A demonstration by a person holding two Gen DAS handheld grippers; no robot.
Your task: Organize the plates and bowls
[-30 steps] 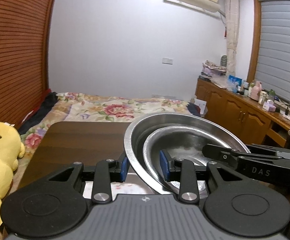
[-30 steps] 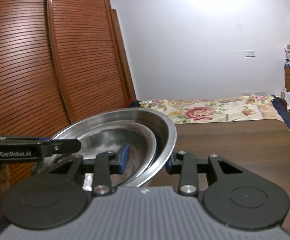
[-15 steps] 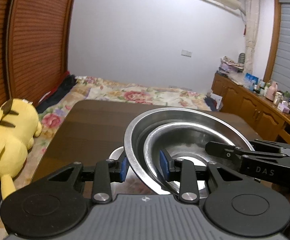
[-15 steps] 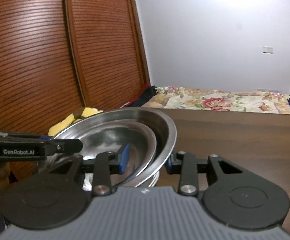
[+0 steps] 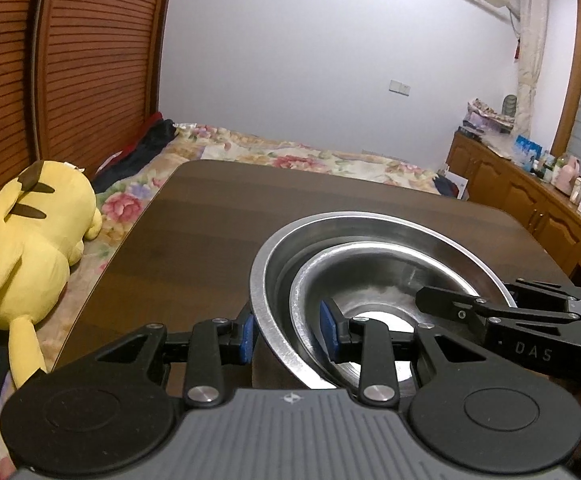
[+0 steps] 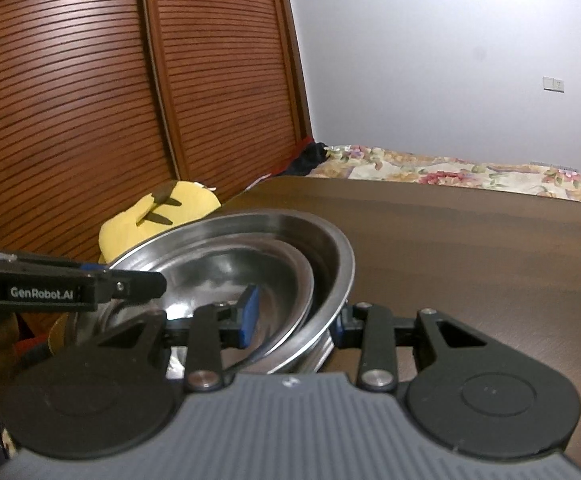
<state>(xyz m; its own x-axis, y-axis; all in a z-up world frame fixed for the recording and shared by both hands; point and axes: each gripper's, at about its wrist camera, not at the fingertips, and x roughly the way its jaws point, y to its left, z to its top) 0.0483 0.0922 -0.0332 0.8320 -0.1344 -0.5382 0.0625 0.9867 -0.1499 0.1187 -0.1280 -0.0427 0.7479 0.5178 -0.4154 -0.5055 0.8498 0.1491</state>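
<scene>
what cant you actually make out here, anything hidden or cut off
- Underside of the large steel bowl and what it rests on: hidden by its own wall and the left gripper, left wrist view.
- Base of the inner bowl: partly covered by the right gripper, right wrist view.
- Items on the cabinet: too small, left wrist view.

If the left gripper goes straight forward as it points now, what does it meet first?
Probably nothing new: the left gripper already straddles the rims of the large steel bowl and the smaller steel bowl nested inside it, so pushing forward would drive the stack along the dark wooden table.
</scene>
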